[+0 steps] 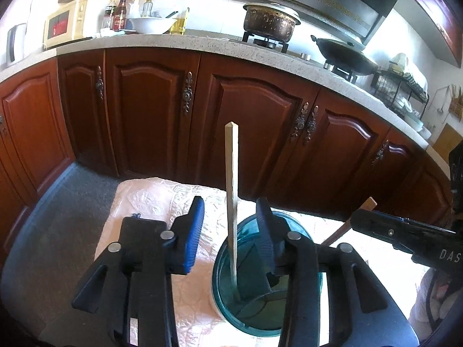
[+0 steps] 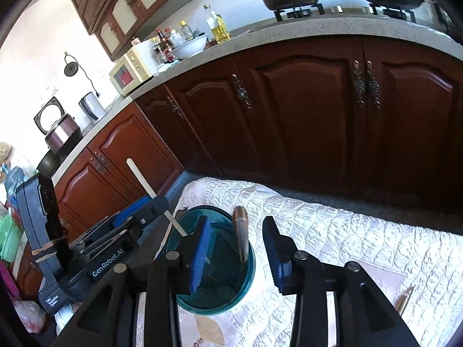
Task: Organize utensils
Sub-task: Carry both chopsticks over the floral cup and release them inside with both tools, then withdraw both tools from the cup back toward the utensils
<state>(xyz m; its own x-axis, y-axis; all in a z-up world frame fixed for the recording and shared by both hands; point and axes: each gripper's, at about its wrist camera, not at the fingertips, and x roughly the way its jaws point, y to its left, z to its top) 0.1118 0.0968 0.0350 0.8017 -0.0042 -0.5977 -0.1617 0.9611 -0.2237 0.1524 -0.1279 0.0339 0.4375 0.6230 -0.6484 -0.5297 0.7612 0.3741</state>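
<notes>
Left gripper [image 1: 230, 225]: jaws spread, blue pads clear of the pale chopstick [image 1: 232, 185] standing upright between them, its lower end inside the teal holder [image 1: 222, 283] at lower centre of the frame; the far pad hides part of the holder's rim. Right gripper [image 2: 235, 248]: jaws spread, nothing pinched; a brown chopstick [image 2: 240, 235] leans between them, its tip down in the same holder, whose inner dividers are hard to make out. Holder sits on a pale quilted cloth [image 2: 332, 231] over a table whose edges are cut off. At the lower right of the right wrist view, another brown utensil [image 2: 403, 300] lies on the cloth, half hidden by the gripper body. Behind: dark red cabinet doors [image 1: 150, 110], a speckled countertop [image 1: 179, 42].
</notes>
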